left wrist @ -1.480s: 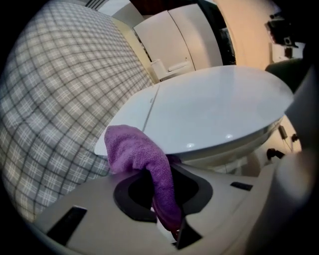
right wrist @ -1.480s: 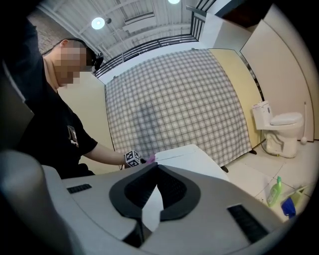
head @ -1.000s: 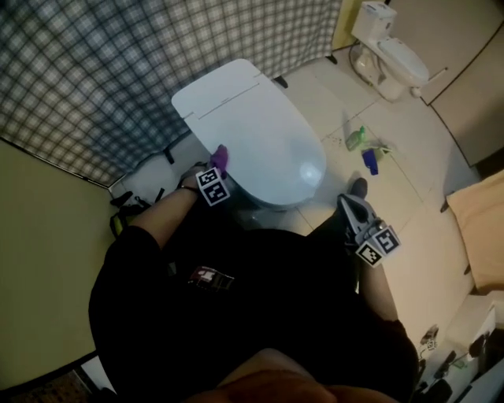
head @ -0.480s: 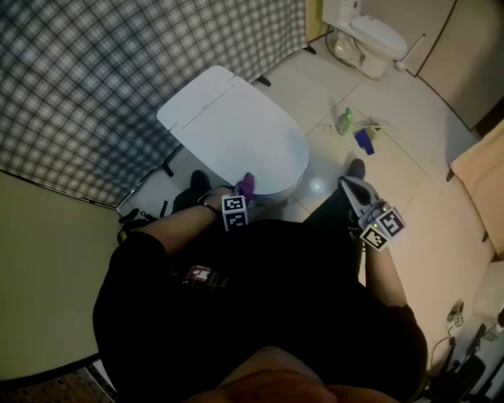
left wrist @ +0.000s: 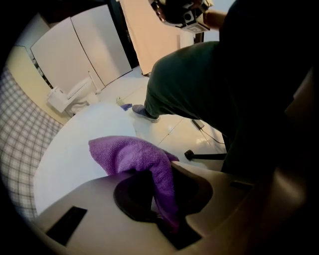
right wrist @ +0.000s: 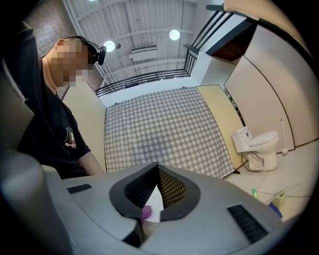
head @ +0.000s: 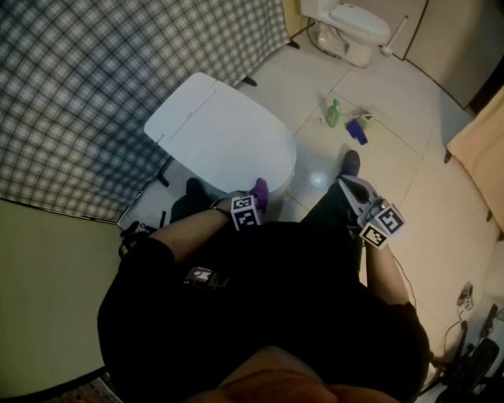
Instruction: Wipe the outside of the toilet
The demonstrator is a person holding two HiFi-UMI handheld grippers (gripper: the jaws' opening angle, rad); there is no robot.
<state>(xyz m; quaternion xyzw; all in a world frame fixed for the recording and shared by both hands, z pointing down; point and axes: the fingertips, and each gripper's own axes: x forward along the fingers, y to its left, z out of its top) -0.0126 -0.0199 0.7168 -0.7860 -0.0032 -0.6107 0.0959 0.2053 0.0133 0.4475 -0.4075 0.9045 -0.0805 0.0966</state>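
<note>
The white toilet [head: 220, 138] stands with its lid down in front of the checked wall. My left gripper [head: 253, 203] is at the bowl's near front edge, shut on a purple cloth [head: 261, 191] that rests against the toilet's outside. In the left gripper view the purple cloth [left wrist: 134, 157] bunches out of the left gripper [left wrist: 162, 191] over the toilet's lid [left wrist: 75, 149]. My right gripper [head: 353, 190] hangs off to the right above the floor, away from the toilet. The right gripper [right wrist: 157, 169] points at the checked wall with its jaws shut and nothing between them.
A second toilet [head: 346, 20] stands at the back by the wall. A green bottle [head: 334, 112] and a blue object [head: 358, 130] lie on the tiled floor [head: 394, 157]. The person's shoe [head: 350, 163] is right of the bowl. The checked wall [head: 94, 71] hems in the left.
My left gripper has carried the purple cloth along the bowl's near side from its left toward its front. The right gripper has hardly moved.
</note>
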